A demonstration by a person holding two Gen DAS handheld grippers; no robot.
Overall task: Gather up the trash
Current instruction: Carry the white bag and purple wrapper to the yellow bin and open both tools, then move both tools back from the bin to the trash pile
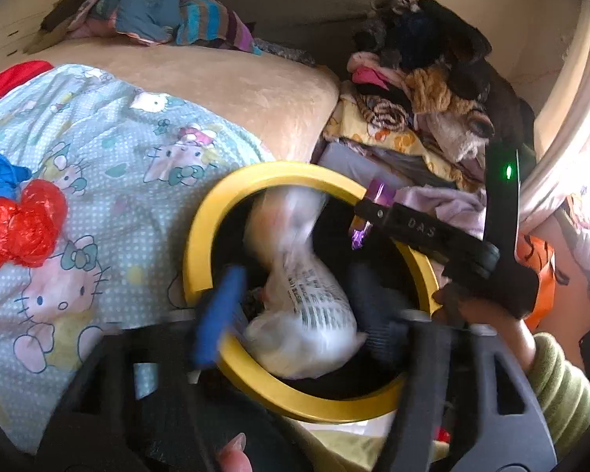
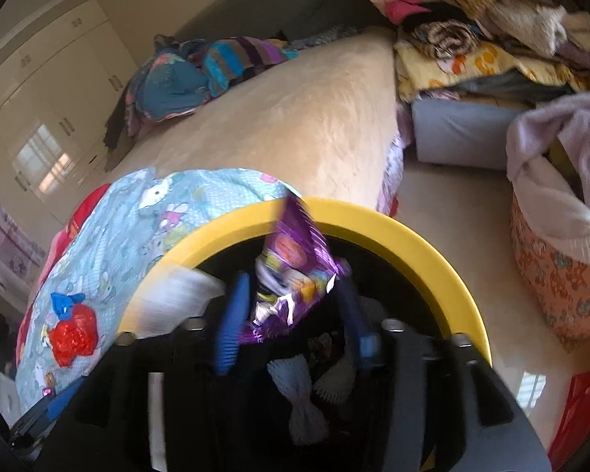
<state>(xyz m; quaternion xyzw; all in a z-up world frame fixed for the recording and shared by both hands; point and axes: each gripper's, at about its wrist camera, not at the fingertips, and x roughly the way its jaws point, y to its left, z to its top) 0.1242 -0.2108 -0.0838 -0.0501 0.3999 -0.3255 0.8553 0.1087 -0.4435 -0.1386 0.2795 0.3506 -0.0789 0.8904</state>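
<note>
Over the yellow-rimmed bin (image 1: 200,244), our left gripper (image 1: 295,295) stands apart beside a white bag (image 1: 306,306), right gripper (image 2: 291,306) pinching a purple wrapper (image 2: 295,259) for dropping.

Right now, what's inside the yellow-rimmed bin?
Inside the yellow-rimmed bin, the right wrist view shows a white foam net sleeve and dark scraps on a black liner. The purple snack wrapper and white printed bag above the opening cover the rest.
</note>
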